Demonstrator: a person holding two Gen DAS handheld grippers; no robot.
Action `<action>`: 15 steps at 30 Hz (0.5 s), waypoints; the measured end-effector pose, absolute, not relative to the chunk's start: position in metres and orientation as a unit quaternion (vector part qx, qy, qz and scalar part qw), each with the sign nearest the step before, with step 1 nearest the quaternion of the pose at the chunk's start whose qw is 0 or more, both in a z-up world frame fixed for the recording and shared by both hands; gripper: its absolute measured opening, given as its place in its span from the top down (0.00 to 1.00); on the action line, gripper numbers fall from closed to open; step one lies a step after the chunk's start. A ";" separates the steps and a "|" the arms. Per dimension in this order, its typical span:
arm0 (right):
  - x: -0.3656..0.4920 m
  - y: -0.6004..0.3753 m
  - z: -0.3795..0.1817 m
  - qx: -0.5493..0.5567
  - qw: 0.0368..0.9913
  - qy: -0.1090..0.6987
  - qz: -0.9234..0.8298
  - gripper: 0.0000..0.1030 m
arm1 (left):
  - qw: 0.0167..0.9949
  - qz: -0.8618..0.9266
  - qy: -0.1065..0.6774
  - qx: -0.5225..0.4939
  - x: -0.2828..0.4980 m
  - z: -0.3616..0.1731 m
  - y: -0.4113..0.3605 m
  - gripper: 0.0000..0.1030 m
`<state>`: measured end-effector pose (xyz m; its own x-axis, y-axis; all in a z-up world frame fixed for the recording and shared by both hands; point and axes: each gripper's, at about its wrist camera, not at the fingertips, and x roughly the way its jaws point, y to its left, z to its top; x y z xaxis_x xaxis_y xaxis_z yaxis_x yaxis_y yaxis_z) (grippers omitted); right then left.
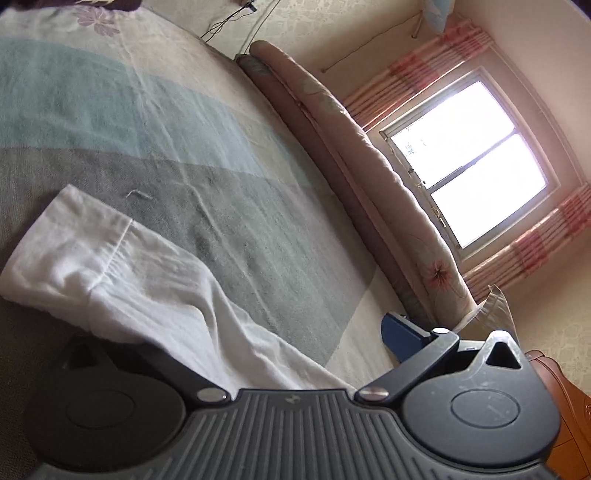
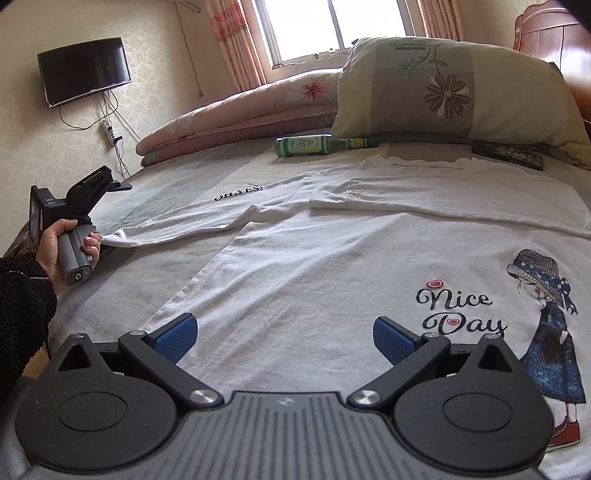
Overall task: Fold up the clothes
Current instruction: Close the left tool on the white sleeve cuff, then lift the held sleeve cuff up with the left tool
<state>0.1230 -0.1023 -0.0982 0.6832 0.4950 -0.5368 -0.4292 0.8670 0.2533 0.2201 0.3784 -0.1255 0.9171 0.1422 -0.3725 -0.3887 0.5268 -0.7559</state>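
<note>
A bedroom in daylight: a bright window (image 2: 332, 26) at the top centre of the right wrist view, flanked by pink-and-red striped curtains (image 2: 232, 40), throws light across a bed (image 2: 207, 166) spread with a grey, teal and cream sheet. At upper left a dark flat-screen television (image 2: 85, 70) hangs on cream patterned wallpaper (image 2: 155, 48), cables trailing to a power strip (image 2: 108, 133) below it. A rolled pink floral quilt (image 2: 240, 110) lies along the bed's far edge under the window, and a reddish wooden headboard (image 2: 546, 37) fills the upper right corner.
</note>
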 end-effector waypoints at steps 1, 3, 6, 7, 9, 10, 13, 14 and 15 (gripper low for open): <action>0.123 -0.102 -0.098 0.054 0.915 0.308 0.255 0.00 | 0.870 0.148 0.127 -0.454 0.220 -0.119 0.376 0.01; 0.122 -0.102 -0.097 0.054 0.913 0.310 0.259 0.00 | 0.874 0.140 0.126 -0.449 0.220 -0.110 0.373 0.01; 0.120 -0.100 -0.096 0.045 0.912 0.309 0.266 0.00 | 0.877 0.127 0.130 -0.444 0.221 -0.099 0.367 0.01; 0.118 -0.100 -0.096 0.042 0.913 0.307 0.266 0.00 | 0.880 0.125 0.130 -0.439 0.222 -0.095 0.365 0.01; 0.116 -0.100 -0.096 0.036 0.913 0.305 0.267 0.00 | 0.882 0.120 0.132 -0.436 0.224 -0.088 0.361 0.01; 0.115 -0.100 -0.095 0.035 0.913 0.305 0.267 0.00 | 0.882 0.118 0.133 -0.436 0.225 -0.085 0.358 0.01; 0.114 -0.101 -0.095 0.032 0.912 0.312 0.265 0.00 | 0.882 0.110 0.143 -0.435 0.227 -0.077 0.350 0.01; 0.115 -0.102 -0.096 0.031 0.911 0.317 0.262 0.00 | 0.884 0.106 0.148 -0.431 0.229 -0.073 0.346 0.01; 0.115 -0.102 -0.097 0.030 0.910 0.323 0.258 0.00 | 0.886 0.103 0.151 -0.426 0.230 -0.070 0.343 0.01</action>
<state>0.1153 -0.1023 -0.0969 0.6580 0.4897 -0.5720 -0.4510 0.8646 0.2214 0.2300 0.3431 -0.0700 0.9336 0.0535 -0.3544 -0.3103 0.6155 -0.7245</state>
